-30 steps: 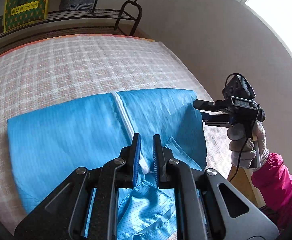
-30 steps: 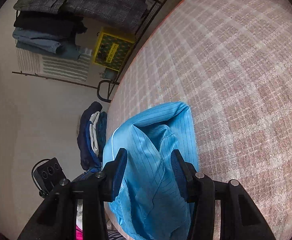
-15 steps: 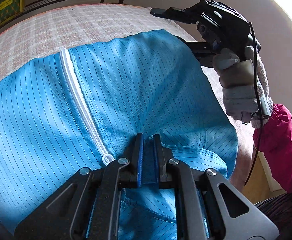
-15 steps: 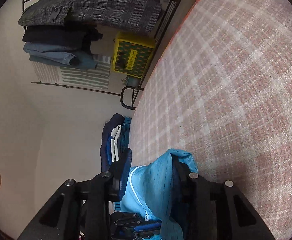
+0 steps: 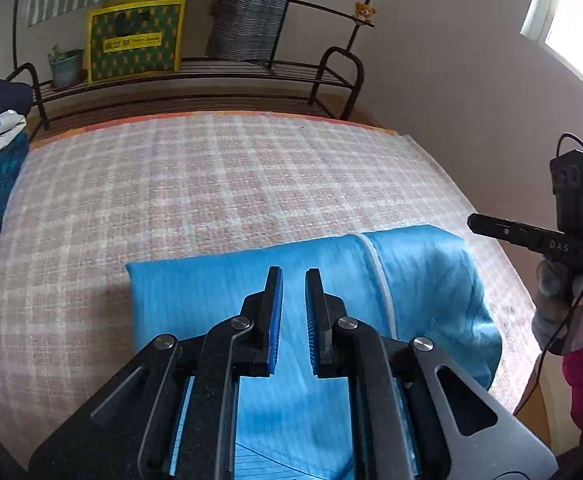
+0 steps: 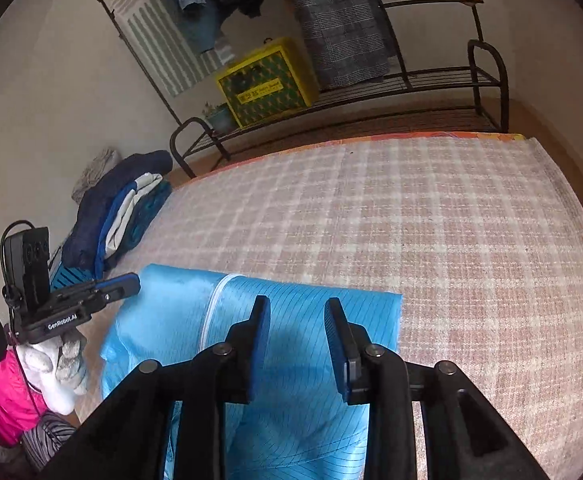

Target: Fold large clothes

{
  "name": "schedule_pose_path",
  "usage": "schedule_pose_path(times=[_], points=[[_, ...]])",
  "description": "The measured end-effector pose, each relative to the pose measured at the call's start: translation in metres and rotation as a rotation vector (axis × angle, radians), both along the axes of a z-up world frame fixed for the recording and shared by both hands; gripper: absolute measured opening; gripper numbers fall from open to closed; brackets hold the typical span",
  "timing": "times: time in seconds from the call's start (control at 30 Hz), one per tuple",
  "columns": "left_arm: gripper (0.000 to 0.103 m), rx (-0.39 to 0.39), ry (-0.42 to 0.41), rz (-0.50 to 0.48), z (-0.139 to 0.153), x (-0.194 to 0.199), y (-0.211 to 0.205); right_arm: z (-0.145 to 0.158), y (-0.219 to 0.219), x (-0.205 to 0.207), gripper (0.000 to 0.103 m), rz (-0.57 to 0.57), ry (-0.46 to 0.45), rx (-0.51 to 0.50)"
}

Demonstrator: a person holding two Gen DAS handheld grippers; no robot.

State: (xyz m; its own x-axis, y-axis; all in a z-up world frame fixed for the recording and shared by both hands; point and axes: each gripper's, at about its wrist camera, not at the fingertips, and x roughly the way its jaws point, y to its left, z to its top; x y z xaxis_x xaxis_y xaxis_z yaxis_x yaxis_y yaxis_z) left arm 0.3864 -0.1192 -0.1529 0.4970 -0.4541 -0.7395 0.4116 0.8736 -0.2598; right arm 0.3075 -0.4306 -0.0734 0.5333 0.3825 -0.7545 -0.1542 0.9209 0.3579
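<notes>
1. Both claws stand empty. Left gripper (image 5: pixel 293 312) has its jaws slightly apart with nothing between them; right gripper (image 6: pixel 297 340) has its jaws wider apart, likewise holding nothing. Each hovers above the cloth.
2. Task item: blue garment (image 5: pixel 219 292) lies on the near part of the checked bed cover (image 5: pixel 211 184), folded into a roughly rectangular packet, white zipper (image 5: pixel 379 276) uppermost and running from the far edge toward the near side.
3. Work done, as judged: at least one fold is laid. The far edge and the edge toward the person's left look straight.
4. Work left, as judged: the edge toward the person's right is rounded and slack and drapes toward the bed's side; the near part is hidden behind the grippers. A further fold or squaring-up seems due.
5. Change from half a second ago: the left gripper was then closed on the fabric beside the zipper end, and the right held a bunched part of the garment. Both have let go and drawn back.
6. Change over the full second: the garment now lies flatter.
</notes>
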Motion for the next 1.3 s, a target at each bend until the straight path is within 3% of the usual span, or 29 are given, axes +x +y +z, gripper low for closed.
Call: schedule_pose_path(times=[0.1, 0.17, 0.23, 0.3, 0.4, 0.5, 0.6, 0.7, 0.8, 0.87, 0.93, 1.03, 1.13, 1.17, 1.2, 1.23, 1.3], points=[[0.009, 0.051, 0.071, 0.057, -0.035, 0.016, 0.025, -0.032, 0.017, 0.001, 0.028, 0.035, 0.079, -0.157], [0.009, 0.084, 0.123, 0.052, -0.071, 0.026, 0.024, -0.058, 0.004, 0.0, 0.024, -0.02, 0.163, -0.141], [0.009, 0.103, 0.123, 0.045, -0.084, 0.027, 0.025, -0.065, -0.011, -0.007, 0.022, -0.104, 0.189, -0.114], [0.009, 0.129, 0.114, 0.047, -0.077, 0.017, 0.024, -0.05, -0.016, -0.021, 0.025, -0.138, 0.182, -0.128], [0.009, 0.05, 0.105, -0.01, -0.052, -0.001, 0.027, -0.01, -0.007, -0.051, 0.029, -0.122, 0.129, -0.17], [0.009, -0.037, 0.113, -0.074, -0.023, -0.031, 0.033, 0.029, 0.01, -0.087, 0.033, -0.105, 0.077, -0.101], [0.009, -0.077, 0.099, -0.15, 0.002, -0.076, 0.037, 0.045, 0.035, -0.122, 0.032, -0.102, 0.071, -0.009], [0.009, -0.076, 0.101, -0.209, 0.005, -0.119, 0.035, 0.035, 0.065, -0.145, 0.031, -0.102, 0.081, 0.049], [0.009, -0.066, 0.134, -0.22, 0.001, -0.151, 0.041, 0.014, 0.096, -0.149, 0.027, -0.07, 0.119, 0.008], [0.009, -0.047, 0.158, -0.206, -0.004, -0.16, 0.041, 0.004, 0.11, -0.151, 0.024, -0.053, 0.123, -0.04], [0.01, -0.041, 0.19, -0.217, -0.009, -0.162, 0.039, -0.008, 0.116, -0.15, 0.022, -0.05, 0.145, -0.007], [0.009, 0.013, 0.183, -0.233, -0.014, -0.167, 0.031, -0.023, 0.13, -0.147, 0.021, -0.031, 0.163, -0.061], [0.01, 0.003, 0.175, -0.267, -0.018, -0.167, 0.02, -0.031, 0.142, -0.141, 0.021, 0.007, 0.164, -0.088], [0.019, 0.002, 0.157, -0.269, -0.02, -0.168, 0.017, -0.033, 0.144, -0.14, 0.021, 0.015, 0.164, -0.095], [0.036, -0.004, 0.147, -0.269, -0.022, -0.167, 0.015, -0.036, 0.146, -0.138, 0.021, 0.02, 0.17, -0.106], [0.042, -0.014, 0.137, -0.265, -0.025, -0.167, 0.014, -0.04, 0.146, -0.135, 0.021, 0.023, 0.175, -0.111], [0.042, -0.009, 0.134, -0.266, -0.033, -0.163, 0.012, -0.047, 0.144, -0.13, 0.021, 0.025, 0.183, -0.108]])
